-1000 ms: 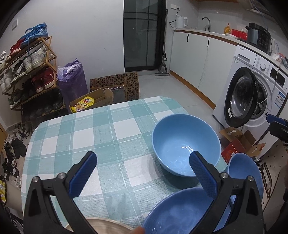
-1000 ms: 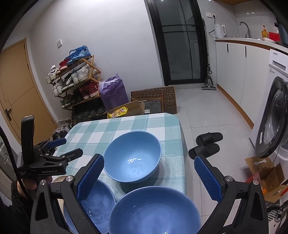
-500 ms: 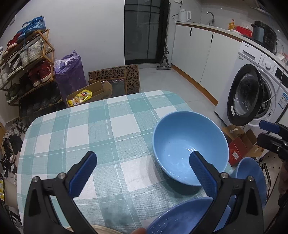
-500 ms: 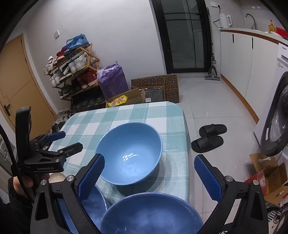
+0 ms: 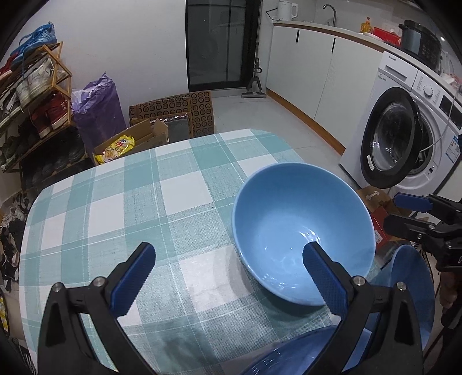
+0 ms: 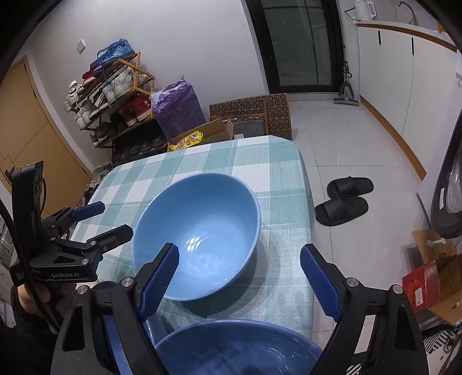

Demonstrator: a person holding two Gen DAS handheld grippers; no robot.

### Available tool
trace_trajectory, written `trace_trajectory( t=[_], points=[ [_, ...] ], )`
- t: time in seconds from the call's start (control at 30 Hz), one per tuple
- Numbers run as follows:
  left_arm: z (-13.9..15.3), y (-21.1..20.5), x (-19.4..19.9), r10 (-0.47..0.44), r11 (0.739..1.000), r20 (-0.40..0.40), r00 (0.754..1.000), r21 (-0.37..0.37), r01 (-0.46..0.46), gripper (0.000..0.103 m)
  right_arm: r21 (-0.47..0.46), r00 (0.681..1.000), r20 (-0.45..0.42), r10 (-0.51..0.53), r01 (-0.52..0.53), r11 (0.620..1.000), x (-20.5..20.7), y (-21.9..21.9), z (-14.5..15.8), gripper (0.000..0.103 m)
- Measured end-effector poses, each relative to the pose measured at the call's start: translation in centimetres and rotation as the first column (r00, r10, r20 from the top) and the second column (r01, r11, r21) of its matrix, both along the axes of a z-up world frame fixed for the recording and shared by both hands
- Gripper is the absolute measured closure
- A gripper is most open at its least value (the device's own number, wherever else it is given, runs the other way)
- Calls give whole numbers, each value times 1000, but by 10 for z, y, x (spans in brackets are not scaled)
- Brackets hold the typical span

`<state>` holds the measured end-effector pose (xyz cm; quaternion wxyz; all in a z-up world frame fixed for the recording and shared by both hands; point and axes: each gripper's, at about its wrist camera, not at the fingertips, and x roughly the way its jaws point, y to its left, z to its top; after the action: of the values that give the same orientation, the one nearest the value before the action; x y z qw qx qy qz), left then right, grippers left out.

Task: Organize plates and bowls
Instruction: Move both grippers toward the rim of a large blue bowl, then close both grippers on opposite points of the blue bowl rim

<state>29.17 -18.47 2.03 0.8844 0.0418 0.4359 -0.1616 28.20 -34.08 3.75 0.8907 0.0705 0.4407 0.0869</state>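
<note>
1. The right gripper [image 6: 236, 277] has its jaws apart, just been closing a little, pads touching nothing; the near bowl [image 6: 239, 349] lies below them at 6 o'clock.
2. The left gripper [image 5: 228, 277] is wide open and empty.
3. The far bowl [image 5: 300, 228] sits on the table [image 5: 121, 207] at 3 o'clock in the left view.
4. A third bowl [image 5: 410, 291] lies at 4 o'clock.
5. No stacking shows yet; all bowls seem left to gather.

A lived-in home, kitchen and entry sharing one room. A washing machine [image 5: 404, 138] stands under the counter with kettle [image 5: 285, 9]. A shoe rack [image 6: 112, 103] lines the wall beside a checked table [image 5: 115, 207].
</note>
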Motion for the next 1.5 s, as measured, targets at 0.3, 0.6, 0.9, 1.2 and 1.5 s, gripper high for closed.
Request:
trace_trajectory(
  t=[0.3,0.6,0.9,1.2,1.5],
  points=[
    [-12,-9,6,-33,999,-43,999,11,33,22,6,998,-64,-7,7,1000,15,0,-20,26],
    [-20,-15,10,-57,998,-67,996,36,59,42,-5,997,-74,23,-23,1000,20,10,-26,37],
    [-24,-16,13,-73,996,-80,994,39,76,68,-27,995,-96,40,-43,999,29,17,-32,51],
    [-22,-22,8,-110,992,-57,992,57,113,79,-40,995,-92,30,-34,999,31,18,-34,60],
    [-19,-22,6,-114,991,-46,992,64,117,83,-62,997,-81,17,-22,998,27,16,-34,69]
  ],
)
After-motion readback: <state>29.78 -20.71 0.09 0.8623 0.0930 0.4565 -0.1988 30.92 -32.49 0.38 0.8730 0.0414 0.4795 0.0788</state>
